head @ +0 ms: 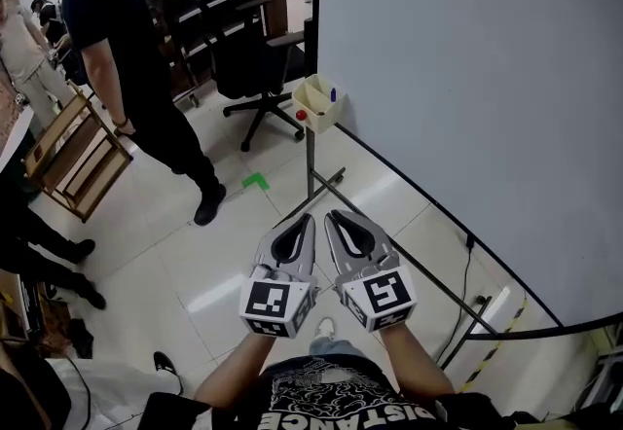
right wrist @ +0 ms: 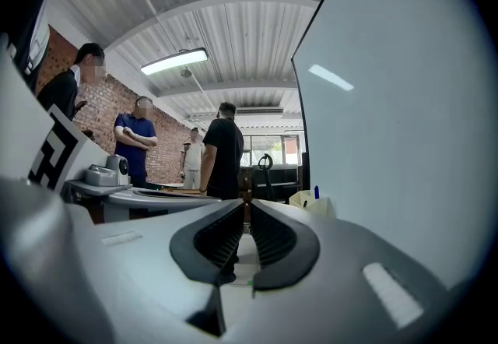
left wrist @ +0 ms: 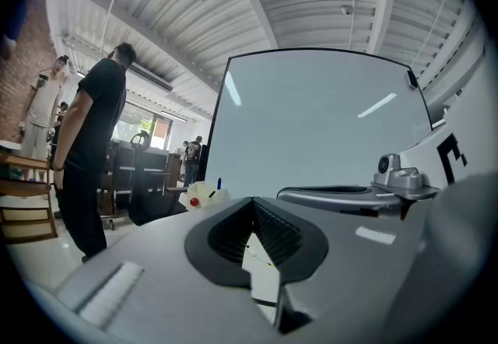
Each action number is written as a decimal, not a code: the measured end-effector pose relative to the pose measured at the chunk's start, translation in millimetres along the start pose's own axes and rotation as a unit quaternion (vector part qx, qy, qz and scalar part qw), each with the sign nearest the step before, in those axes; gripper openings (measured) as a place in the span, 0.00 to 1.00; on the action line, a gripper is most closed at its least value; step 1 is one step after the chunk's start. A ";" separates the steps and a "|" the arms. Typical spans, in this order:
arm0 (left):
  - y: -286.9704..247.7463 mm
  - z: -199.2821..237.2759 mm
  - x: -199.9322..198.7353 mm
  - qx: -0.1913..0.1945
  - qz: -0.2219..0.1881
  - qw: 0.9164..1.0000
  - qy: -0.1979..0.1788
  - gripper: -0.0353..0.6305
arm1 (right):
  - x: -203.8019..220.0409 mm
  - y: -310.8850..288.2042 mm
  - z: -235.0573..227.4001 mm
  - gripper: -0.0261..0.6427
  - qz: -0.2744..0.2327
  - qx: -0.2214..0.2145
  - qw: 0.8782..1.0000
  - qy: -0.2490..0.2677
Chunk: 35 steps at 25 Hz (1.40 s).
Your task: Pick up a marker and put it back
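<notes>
A cream marker holder (head: pixel 317 103) hangs at the left edge of the whiteboard (head: pixel 467 78), well ahead of me. A blue marker (head: pixel 333 94) stands in it, and a red cap (head: pixel 301 114) shows at its front. Both grippers are held side by side, level, over the floor and far short of the holder. My left gripper (head: pixel 306 219) is shut with nothing in it, and so is my right gripper (head: pixel 334 216). The left gripper view shows the holder (left wrist: pixel 204 194) and blue marker (left wrist: pixel 219 183) beyond the closed left gripper (left wrist: pixel 253 199). In the right gripper view the holder (right wrist: pixel 315 204) lies right of the right gripper (right wrist: pixel 247 202).
A person in black (head: pixel 127 39) stands at the left beside a wooden frame (head: pixel 73 151). A black office chair (head: pixel 248 58) is behind the holder. The whiteboard's stand legs (head: pixel 321 185) and a cable (head: pixel 462 292) cross the tiled floor. A green tape mark (head: pixel 255 181) lies ahead.
</notes>
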State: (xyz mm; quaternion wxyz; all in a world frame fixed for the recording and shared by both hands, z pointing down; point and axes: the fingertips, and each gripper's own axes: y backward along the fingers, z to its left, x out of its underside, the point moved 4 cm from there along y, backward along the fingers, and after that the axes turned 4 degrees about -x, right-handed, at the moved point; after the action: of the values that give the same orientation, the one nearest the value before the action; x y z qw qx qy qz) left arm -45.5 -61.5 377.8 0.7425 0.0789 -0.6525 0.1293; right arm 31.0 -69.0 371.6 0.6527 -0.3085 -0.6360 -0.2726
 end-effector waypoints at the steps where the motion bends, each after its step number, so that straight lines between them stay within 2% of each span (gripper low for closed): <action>1: -6.9 1.1 -0.6 -0.002 0.000 1.000 -0.002 0.06 | 0.1 -4.6 -6.6 0.04 -0.001 -0.002 1.000 -0.001; 12: -49.4 15.3 -4.3 -0.021 -0.003 1.000 -0.005 0.06 | 0.7 -47.5 -46.8 0.11 -0.003 -0.015 1.000 0.002; 20: -86.7 39.6 -6.4 -0.023 0.000 1.000 -0.001 0.06 | 7.9 -86.5 -80.0 0.17 0.003 -0.001 1.000 0.002; 35: -178.2 89.4 -5.8 0.011 0.013 1.000 -0.004 0.06 | 25.4 -168.2 -143.8 0.26 0.024 0.038 0.999 -0.009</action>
State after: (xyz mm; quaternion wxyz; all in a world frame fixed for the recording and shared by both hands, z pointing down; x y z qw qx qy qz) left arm -78.4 -257.6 393.4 0.7369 0.0791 -0.6552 0.1463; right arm 1.4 -287.0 406.2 0.6644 -0.3011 -0.6445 -0.2294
